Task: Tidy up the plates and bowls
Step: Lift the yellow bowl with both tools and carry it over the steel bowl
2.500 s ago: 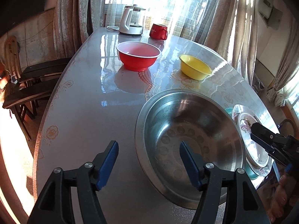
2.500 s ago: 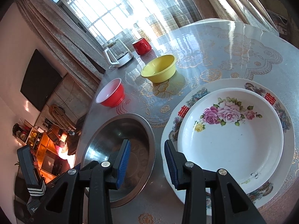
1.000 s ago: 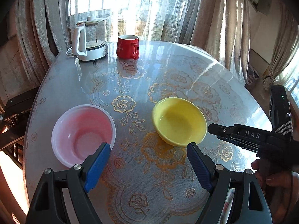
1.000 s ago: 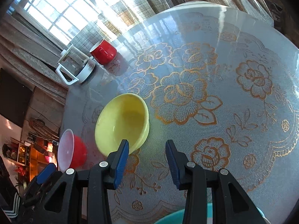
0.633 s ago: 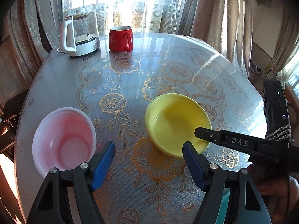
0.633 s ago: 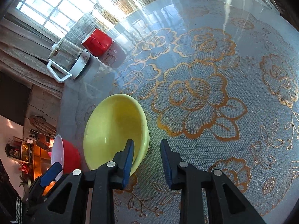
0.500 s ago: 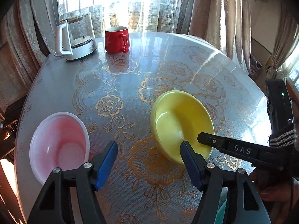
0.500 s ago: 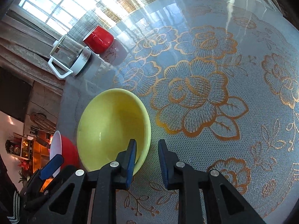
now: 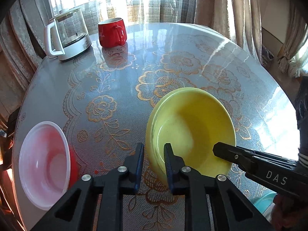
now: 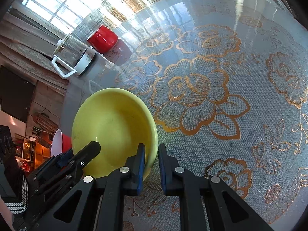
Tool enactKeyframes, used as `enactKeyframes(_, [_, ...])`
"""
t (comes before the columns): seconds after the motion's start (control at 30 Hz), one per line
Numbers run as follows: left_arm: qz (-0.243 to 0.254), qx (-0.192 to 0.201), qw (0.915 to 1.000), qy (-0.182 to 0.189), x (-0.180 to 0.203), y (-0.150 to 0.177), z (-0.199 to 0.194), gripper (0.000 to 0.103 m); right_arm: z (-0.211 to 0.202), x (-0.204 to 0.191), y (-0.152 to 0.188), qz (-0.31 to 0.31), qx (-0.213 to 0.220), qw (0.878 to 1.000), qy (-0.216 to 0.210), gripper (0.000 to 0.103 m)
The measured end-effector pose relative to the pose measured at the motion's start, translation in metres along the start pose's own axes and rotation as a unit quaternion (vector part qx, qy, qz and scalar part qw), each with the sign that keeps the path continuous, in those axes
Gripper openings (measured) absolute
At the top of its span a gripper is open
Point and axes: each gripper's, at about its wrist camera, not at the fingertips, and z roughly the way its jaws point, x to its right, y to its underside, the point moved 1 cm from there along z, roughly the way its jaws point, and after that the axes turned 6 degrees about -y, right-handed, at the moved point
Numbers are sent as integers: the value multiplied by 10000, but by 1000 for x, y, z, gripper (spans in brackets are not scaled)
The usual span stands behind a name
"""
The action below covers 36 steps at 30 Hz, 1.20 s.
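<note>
A yellow bowl [image 9: 192, 127] is tilted up off the round lace-covered table [image 9: 173, 61]. My left gripper [image 9: 154, 156] is shut on its near left rim, one finger inside and one outside. My right gripper [image 10: 151, 159] is shut on the opposite rim of the same yellow bowl [image 10: 113, 127]. The right gripper also shows in the left wrist view [image 9: 227, 153] at the bowl's right edge. A red bowl with a white inside [image 9: 44, 161] sits on the table at the left, also seen in the right wrist view [image 10: 61, 142].
A glass kettle with a white handle [image 9: 67, 34] and a red mug [image 9: 111, 32] stand at the far edge by the curtains. A teal plate edge [image 9: 265, 206] shows at the near right. The table edge curves away on the right.
Both grippers have closed on the yellow bowl's rim, the left one from wide open. The bowl has tipped up off the table.
</note>
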Motion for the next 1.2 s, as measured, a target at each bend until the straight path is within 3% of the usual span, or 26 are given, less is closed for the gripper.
enactKeyframes(0.17, [251,88,9994,-199,7,6,-5,15,-1,-5,5,-6,-19,10000,89,11])
enactKeyframes(0.53, [218,250,9993,-168,0,21,-31,15,-22,-21,21,-180,168,9995,172,11])
enactKeyframes(1.2, [-96,858,9962,138,-24,76,-110,16,-70,-59,75,-432,619,9966,-314,11])
